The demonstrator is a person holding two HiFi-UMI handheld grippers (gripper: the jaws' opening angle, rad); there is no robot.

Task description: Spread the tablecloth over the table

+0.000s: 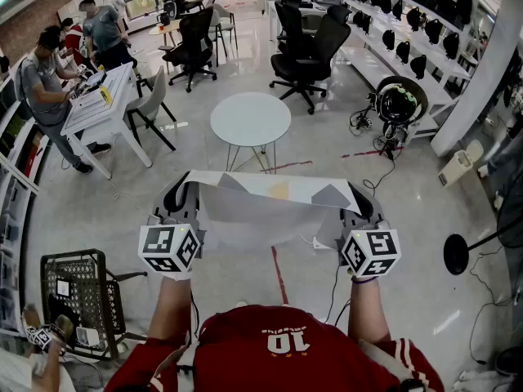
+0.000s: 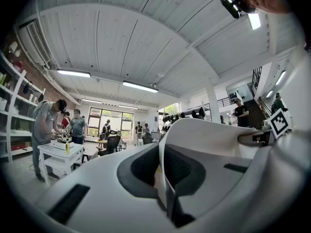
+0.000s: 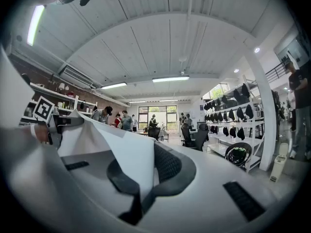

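The task is only at its beginning. The tablecloth (image 1: 270,211) hangs in the air in front of the person's chest, stretched between the two tools and not touching any furniture. The left tongs (image 1: 186,189) are closed completely on one upper end of the cloth, and the right tongs (image 1: 359,196) are closed on the other end. In both gripper views the sheet runs out from between the dark pads. The round bench (image 1: 250,119) stands ahead, well apart from the cloth, and its top is bare. So the gripping is done. I judge that what is left is carrying the cloth to the bench, laying it over the top and making it flat.

The cloth is pale, almost white, with grey triangles and one yellowish patch along its upper band. It looks thin and smooth, and it bends in broad curves, not in soft small wrinkles, so it may be a little stiff. The bench has a smooth white circular top on thin legs. The floor (image 1: 409,219) is grey and shiny.
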